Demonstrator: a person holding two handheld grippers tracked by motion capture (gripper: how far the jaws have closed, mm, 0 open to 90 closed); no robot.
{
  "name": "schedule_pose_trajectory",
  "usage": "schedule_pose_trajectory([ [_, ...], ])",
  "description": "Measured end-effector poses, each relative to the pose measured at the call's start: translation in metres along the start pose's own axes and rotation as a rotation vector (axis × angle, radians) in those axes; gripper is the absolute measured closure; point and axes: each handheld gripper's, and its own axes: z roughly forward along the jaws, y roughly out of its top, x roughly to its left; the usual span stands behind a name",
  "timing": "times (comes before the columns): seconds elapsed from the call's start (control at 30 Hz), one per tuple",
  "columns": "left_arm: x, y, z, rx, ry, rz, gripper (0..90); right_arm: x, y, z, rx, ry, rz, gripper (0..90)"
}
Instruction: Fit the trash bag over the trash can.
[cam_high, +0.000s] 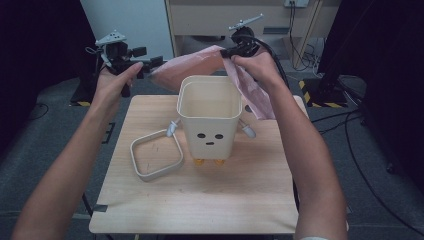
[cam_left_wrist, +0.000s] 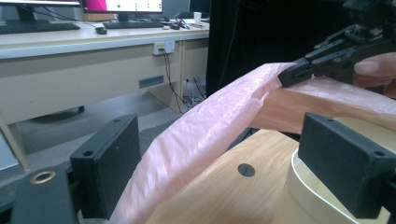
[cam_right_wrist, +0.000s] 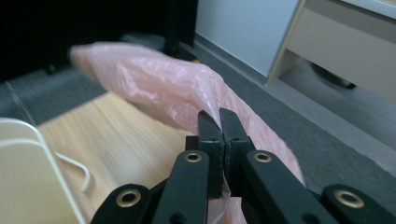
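A pink plastic bag (cam_high: 192, 64) hangs stretched between both grippers, above and behind a cream bin (cam_high: 210, 137) with a face on its front. My right gripper (cam_high: 227, 52) is shut on the bag's edge; in the right gripper view its jaws (cam_right_wrist: 219, 115) pinch the thin film (cam_right_wrist: 154, 79). My left gripper (cam_high: 152, 65) is at the bag's left end. In the left gripper view its jaws (cam_left_wrist: 224, 126) stand wide apart, and the bag (cam_left_wrist: 201, 140) runs between them, close against the left one. The right gripper (cam_left_wrist: 292, 75) shows there too, clamped on the bag.
A cream square ring (cam_high: 137, 161) lies on the wooden table (cam_high: 200, 200) left of the bin. The bin has small side arms and orange feet. Desks, cables and dark stands surround the table on the grey floor.
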Motion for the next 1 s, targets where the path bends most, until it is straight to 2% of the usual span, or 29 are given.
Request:
schedule_pose_trajectory([
  [0.17,-0.002,0.002,0.013,0.004,-0.018,0.0,12.6,0.006,0.003,0.001,-0.008,0.019,-0.019,89.8],
  [0.33,-0.009,0.007,0.03,0.019,-0.038,0.022,12.7,0.011,0.008,0.001,-0.019,0.041,-0.021,89.8],
  [0.67,-0.017,0.009,0.052,0.039,-0.089,0.059,11.8,0.031,0.025,-0.003,-0.063,0.102,-0.041,89.9],
  [0.9,-0.012,0.002,0.062,0.065,-0.07,0.064,8.6,0.045,0.033,-0.008,-0.097,0.158,-0.061,90.0],
  [1.0,-0.01,0.001,0.063,0.069,-0.092,0.057,7.3,0.048,0.034,-0.011,-0.115,0.191,-0.064,90.0],
])
